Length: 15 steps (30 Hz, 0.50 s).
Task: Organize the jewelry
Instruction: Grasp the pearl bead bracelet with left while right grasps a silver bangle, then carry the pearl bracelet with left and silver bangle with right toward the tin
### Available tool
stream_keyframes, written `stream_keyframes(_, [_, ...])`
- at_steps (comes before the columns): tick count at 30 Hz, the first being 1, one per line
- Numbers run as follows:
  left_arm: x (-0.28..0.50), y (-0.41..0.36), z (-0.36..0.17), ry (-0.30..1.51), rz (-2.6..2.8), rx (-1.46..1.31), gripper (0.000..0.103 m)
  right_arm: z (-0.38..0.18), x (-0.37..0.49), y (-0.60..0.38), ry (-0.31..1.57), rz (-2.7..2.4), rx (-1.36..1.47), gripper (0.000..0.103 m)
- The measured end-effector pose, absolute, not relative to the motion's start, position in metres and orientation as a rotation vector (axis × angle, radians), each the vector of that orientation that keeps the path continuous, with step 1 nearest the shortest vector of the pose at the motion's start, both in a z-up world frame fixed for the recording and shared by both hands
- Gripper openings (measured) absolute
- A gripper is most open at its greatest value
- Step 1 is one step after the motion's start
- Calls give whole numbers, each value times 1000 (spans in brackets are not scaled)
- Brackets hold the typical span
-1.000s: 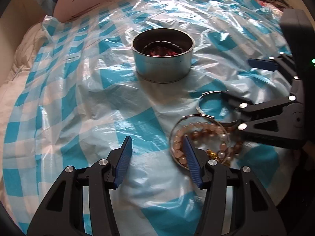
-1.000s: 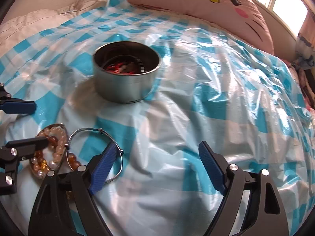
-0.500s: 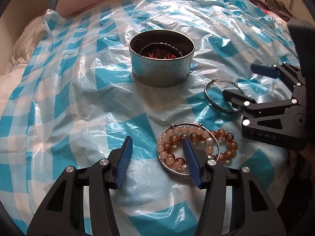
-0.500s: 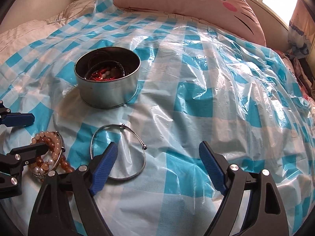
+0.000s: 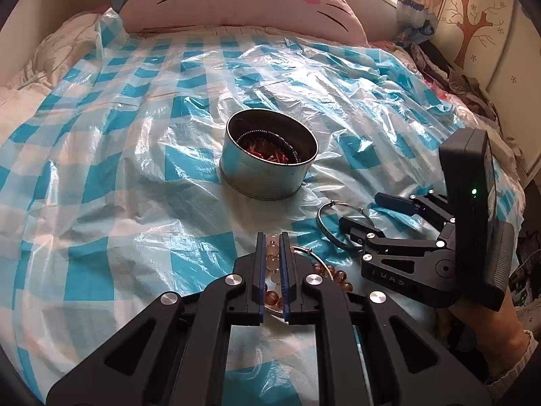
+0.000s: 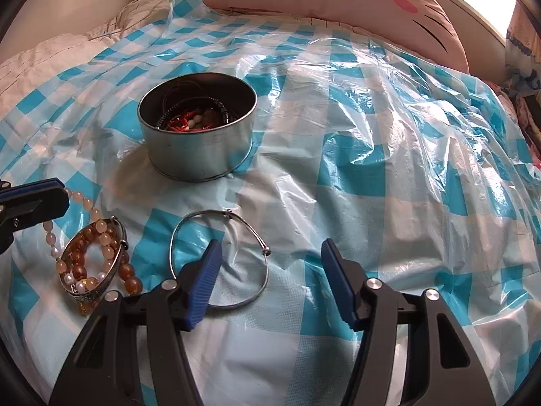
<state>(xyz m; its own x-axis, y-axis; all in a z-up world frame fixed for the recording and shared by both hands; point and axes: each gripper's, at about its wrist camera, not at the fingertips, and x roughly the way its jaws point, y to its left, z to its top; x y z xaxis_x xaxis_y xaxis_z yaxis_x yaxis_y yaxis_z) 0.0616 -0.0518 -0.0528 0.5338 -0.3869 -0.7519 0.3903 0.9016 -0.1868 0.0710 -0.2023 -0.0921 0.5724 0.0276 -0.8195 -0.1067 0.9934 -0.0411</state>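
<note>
Crinkled checked plastic sheet (image 6: 372,155) under round metal tin (image 6: 197,128), beaded bracelets (image 6: 91,253).

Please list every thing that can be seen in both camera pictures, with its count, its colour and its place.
metal tin: one, silver-grey, centre of the sheet, red and dark jewelry inside.
thin bangle: one, silver, flat on the sheet before the tin.
bead bracelets: a pile, exact count unclear, pale pink, amber and pearl white, left of the thin bangle.
wide bangle: one, silver, in that pile.
plastic sheet: one, blue and white checks, over the bed.
cat-face pillow: one, pink, far end.
left tool: black, blue pads, shut on pale beads.
right tool: jaws closing around the thin bangle's near part.
</note>
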Motion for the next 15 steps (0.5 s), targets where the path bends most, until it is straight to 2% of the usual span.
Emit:
stream_keyframes(3, [59, -44, -42, 841, -494, -71, 7, -93, 71, -202, 966, 112, -55, 34])
stream_keyframes(4, [59, -41, -40, 831, -489, -82, 7, -93, 71, -202, 967, 115, -52, 32])
stream_keyframes(6, [59, -35, -38, 818, -479, -109, 7, -93, 71, -204, 967, 119, -36, 16])
stream_keyframes(9, [62, -26, -36, 809, -451, -144, 7, -91, 71, -214, 965, 142, 47, 8])
stream_keyframes(15, [65, -12, -35, 794, -411, -187, 7, -81, 68, -232, 916, 159, 176, 7])
